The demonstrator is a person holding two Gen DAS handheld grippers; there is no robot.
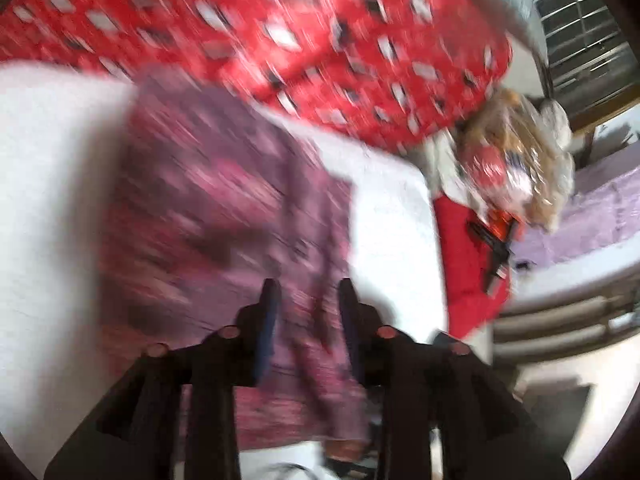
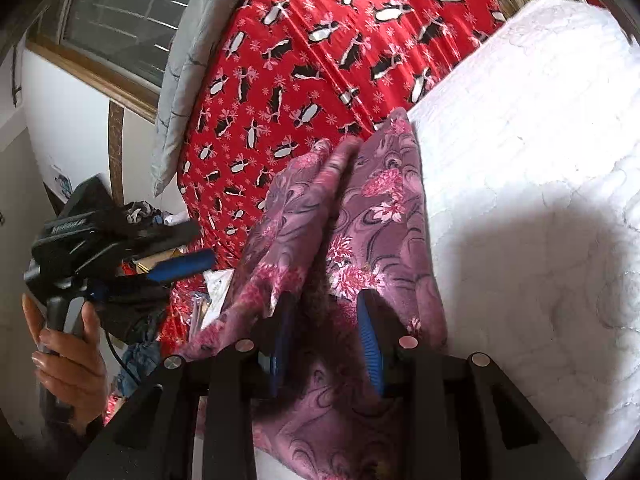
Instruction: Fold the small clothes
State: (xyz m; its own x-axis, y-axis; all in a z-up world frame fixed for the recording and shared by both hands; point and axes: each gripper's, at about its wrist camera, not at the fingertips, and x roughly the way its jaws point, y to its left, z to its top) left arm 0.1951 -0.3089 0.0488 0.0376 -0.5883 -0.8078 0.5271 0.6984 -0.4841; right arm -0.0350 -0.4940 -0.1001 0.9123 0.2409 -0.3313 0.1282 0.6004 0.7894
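Note:
A small purple garment with pink flowers (image 2: 372, 216) lies on a white quilted mat (image 2: 532, 184). My right gripper (image 2: 326, 304) is open, its fingers standing over the garment's near end, and the cloth bunches up against the left finger (image 2: 284, 320). The left wrist view is blurred by motion. There the garment (image 1: 224, 216) lies spread under my left gripper (image 1: 308, 292), which is open and holds nothing. The left gripper also shows in the right wrist view (image 2: 180, 268), held off to the left of the garment by a hand (image 2: 72, 352).
A red penguin-print blanket (image 2: 320, 52) covers the bed behind the mat. A grey pillow (image 2: 192, 64) and a window (image 2: 120, 12) are at the far left. A cluttered pile with a bag (image 1: 516, 160) and a red cloth (image 1: 468, 264) lies right of the mat.

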